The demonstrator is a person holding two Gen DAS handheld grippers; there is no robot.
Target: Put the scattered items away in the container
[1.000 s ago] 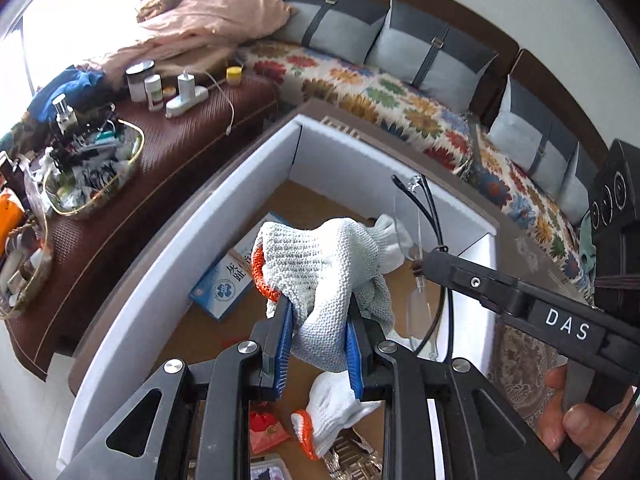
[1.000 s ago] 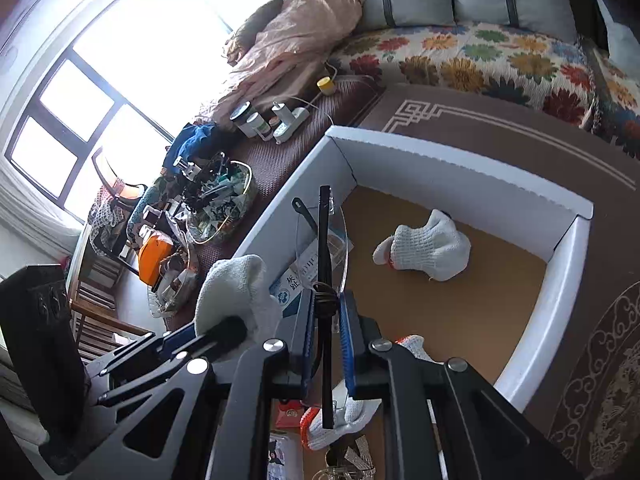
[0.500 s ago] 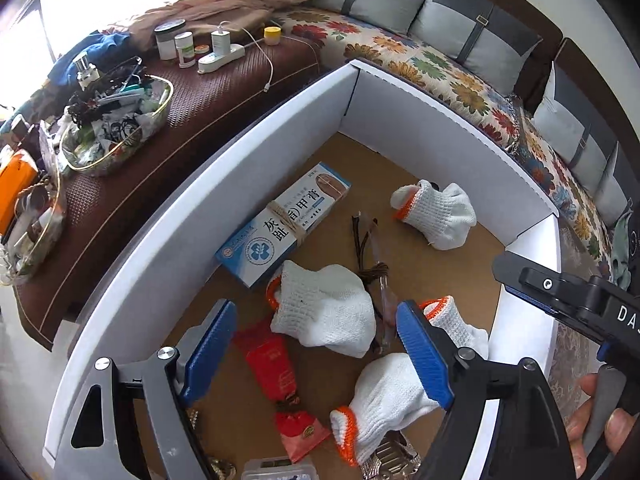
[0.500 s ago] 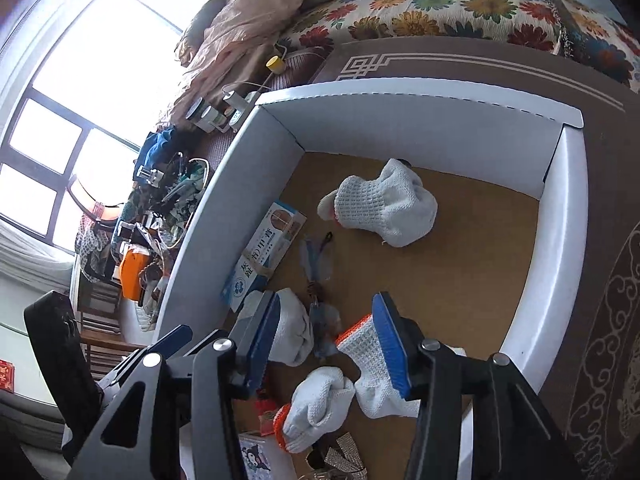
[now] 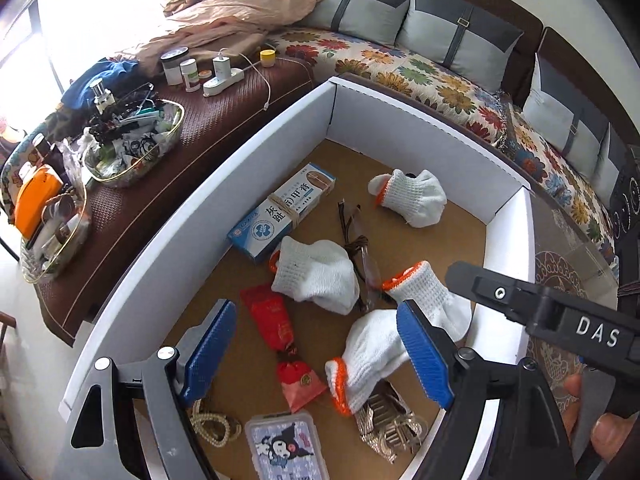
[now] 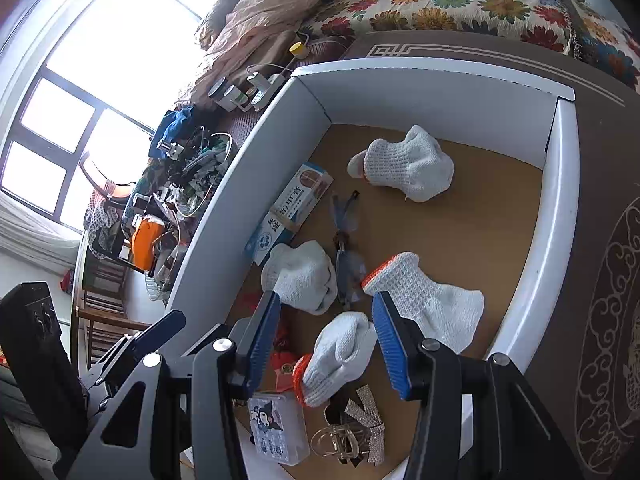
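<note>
Fingers (image 5: 216,344) apart above gloves (image 5: 316,272), glasses (image 5: 358,248), box (image 5: 508,208).

Open hand-held gripper (image 6: 326,338) above white box (image 6: 562,184), gloves (image 6: 404,170) inside

At the bottom edge of the left wrist view, the small plastic case with a cartoon figure (image 5: 286,450) is cut off, its lower part out of frame. Beside it, a string of beads (image 5: 212,424) runs behind the left gripper's (image 5: 316,354) blue pad, so its full length cannot be seen. The glittery hair clips (image 5: 386,426) lie partly under a white glove (image 5: 370,354), itself partly covered by the other pad. At lower right only fingertips of a hand (image 5: 596,424) show. In the right wrist view, the red packet (image 6: 282,354) is mostly hidden behind the right gripper's (image 6: 326,338) pad. The glasses (image 6: 346,240) are too transparent to make out clearly.
</note>
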